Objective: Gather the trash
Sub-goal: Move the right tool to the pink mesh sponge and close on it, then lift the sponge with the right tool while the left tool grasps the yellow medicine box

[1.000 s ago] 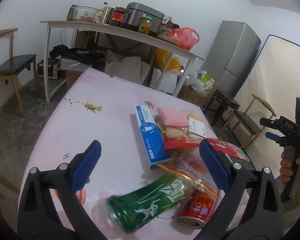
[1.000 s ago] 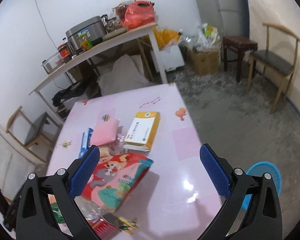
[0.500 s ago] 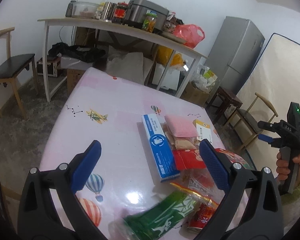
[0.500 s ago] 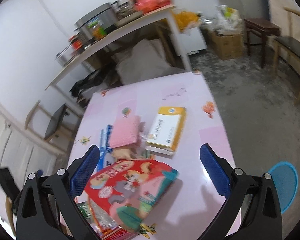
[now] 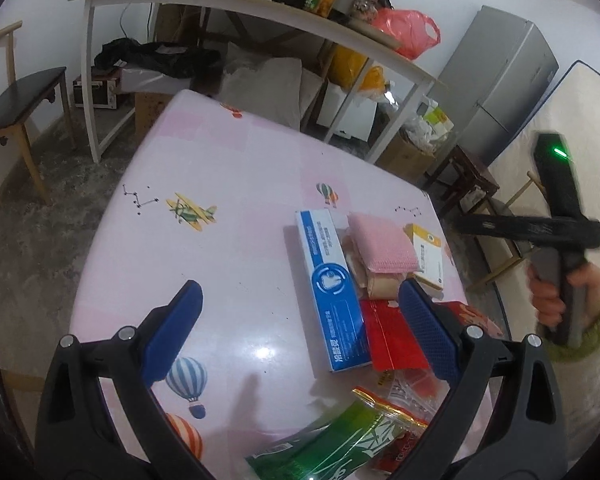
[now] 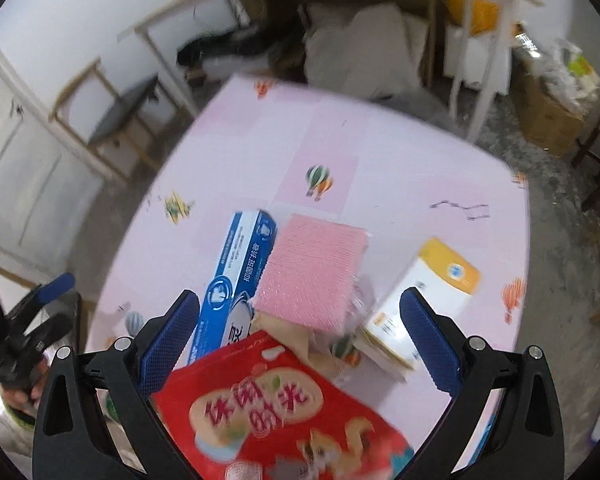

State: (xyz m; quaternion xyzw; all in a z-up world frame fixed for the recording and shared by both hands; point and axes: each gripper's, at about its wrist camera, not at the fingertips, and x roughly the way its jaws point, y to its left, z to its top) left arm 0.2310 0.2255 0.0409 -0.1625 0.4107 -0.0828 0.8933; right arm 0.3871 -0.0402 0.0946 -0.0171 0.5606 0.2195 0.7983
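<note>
- Trash lies in a loose pile on the pink table point(image 5: 228, 184); nothing lifted yet, by my reading;
- left tongs point(image 5: 300, 308): jaws wide apart, empty, hovering over bare tabletop; blue box point(image 5: 332, 288) sits just inside my right-hand finger, green wrapper point(image 5: 340, 444) below and between the fingers, near the lower edge of the view;
- right tongs point(image 6: 300, 320): jaws apart, empty; red snack bag point(image 6: 276, 404) lies directly between the fingers, close under the camera; pink pad point(image 6: 312, 272) just ahead of the gap; yellow-and-white box point(image 6: 424, 300) ahead of the right-hand finger; view blurred, so contact cannot be judged;
- step in hand, I judge: approach and choice of first item; no bin visible in either view;
- next move, my estimate: lower right tongs onto the red snack bag, close across its upper edge; thin foil may slip or crumple, so a firm bite is wanted;
- left tongs could then take the green wrapper; it overlaps other wrappers, which may drag along.
</note>
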